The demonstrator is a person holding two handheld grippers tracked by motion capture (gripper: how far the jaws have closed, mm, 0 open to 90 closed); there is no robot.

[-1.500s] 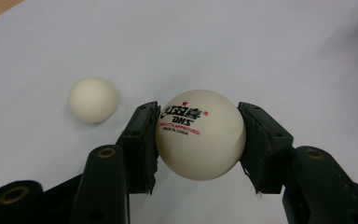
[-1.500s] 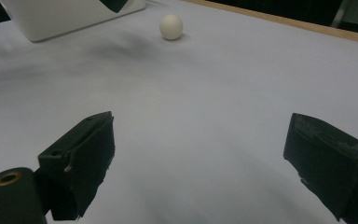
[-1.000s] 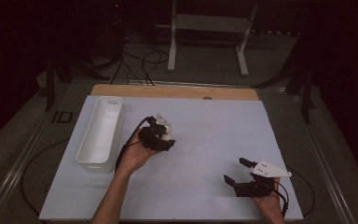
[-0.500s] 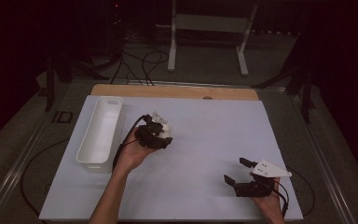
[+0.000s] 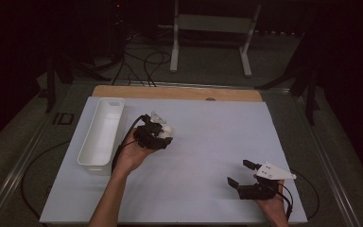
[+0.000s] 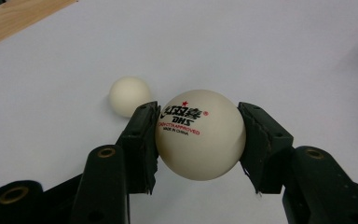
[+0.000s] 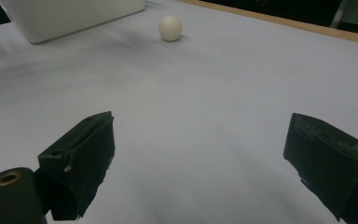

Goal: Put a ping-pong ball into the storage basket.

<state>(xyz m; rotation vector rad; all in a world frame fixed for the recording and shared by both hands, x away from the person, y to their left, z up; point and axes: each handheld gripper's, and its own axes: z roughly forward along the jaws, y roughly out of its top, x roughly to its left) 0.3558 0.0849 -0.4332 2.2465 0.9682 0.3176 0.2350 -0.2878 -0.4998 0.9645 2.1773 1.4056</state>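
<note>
My left gripper (image 6: 198, 133) is shut on a white table-tennis ball (image 6: 199, 140) printed with a red star and black lettering. The ball sits squarely between the two black pads. A second, plain white ball (image 6: 129, 95) lies on the white table sheet just beyond it, to the left. In the high view a hand holds the left gripper (image 5: 163, 131) right of the white tray (image 5: 94, 166). My right gripper (image 5: 238, 172) rests low near the front right of the table. Its jaws are wide open with nothing between them (image 7: 200, 154). From there a loose ball (image 7: 170, 28) lies far off.
The long white tray (image 7: 74, 16) stands lengthwise on the left of the table. A wooden strip (image 5: 179, 92) borders the far edge. Cables and a metal stand sit on the dark floor beyond. Bare white sheet separates the two grippers.
The left hand with its ball has drifted slightly toward the tray. The right gripper has kept still.
</note>
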